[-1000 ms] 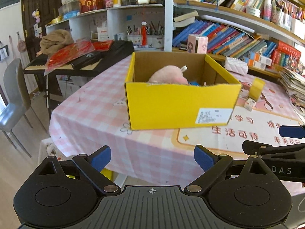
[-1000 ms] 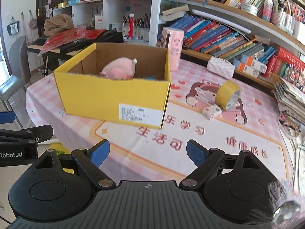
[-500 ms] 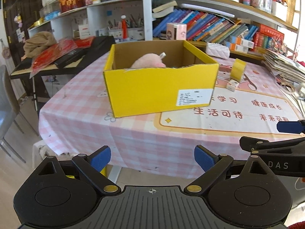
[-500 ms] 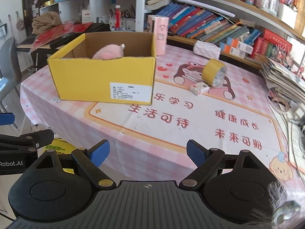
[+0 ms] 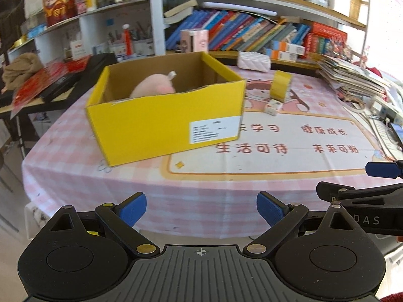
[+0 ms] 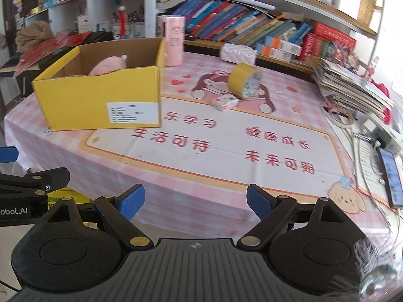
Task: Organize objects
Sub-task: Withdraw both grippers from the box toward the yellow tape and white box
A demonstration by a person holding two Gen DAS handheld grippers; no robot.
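While empty, both claws (image 5: 201,207) (image 6: 196,201) gape

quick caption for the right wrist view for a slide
Open right gripper faces a pink table with a yellow box, tape roll and small carton.

Bright daylight from right, glare blown out there; slight motion blur; fisheye bending edges.

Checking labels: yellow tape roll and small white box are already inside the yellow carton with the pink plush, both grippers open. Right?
Not quite. The right wrist view shows the tape roll and small white box on the table, outside the carton. The rest holds.
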